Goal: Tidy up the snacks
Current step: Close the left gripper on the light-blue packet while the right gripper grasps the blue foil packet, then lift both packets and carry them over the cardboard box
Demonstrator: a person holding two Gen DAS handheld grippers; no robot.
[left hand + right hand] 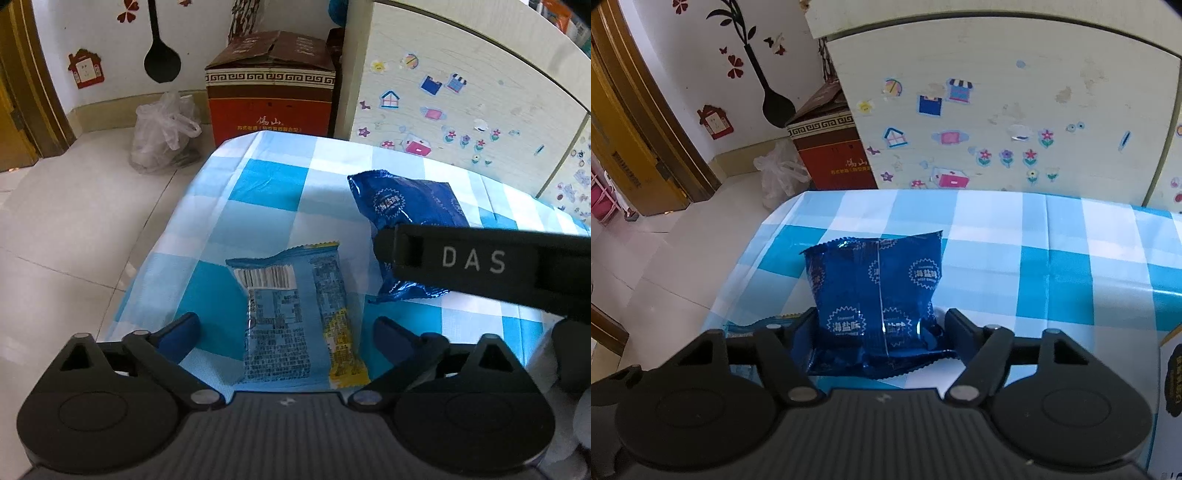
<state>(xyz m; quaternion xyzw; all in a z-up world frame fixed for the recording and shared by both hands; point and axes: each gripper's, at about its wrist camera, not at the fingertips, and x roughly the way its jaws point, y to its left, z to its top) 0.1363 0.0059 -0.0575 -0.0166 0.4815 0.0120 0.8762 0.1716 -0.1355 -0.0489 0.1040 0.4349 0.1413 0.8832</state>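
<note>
my right hand-held gripper sits around the dark blue snack packet on the checked tabletop, pads at its sides. i judge a low, centred squeeze best, so the puffy foil doesn't slip. my left hand-held gripper stands wide over the light blue wafer packet, not touching it. a box edge shows at right, its contents hidden.

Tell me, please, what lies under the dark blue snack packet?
Under the dark blue snack packet lies the blue checked tablecloth. The right gripper straddles the packet's lower part. The cloth directly beneath is covered, so anything there is hidden.
</note>
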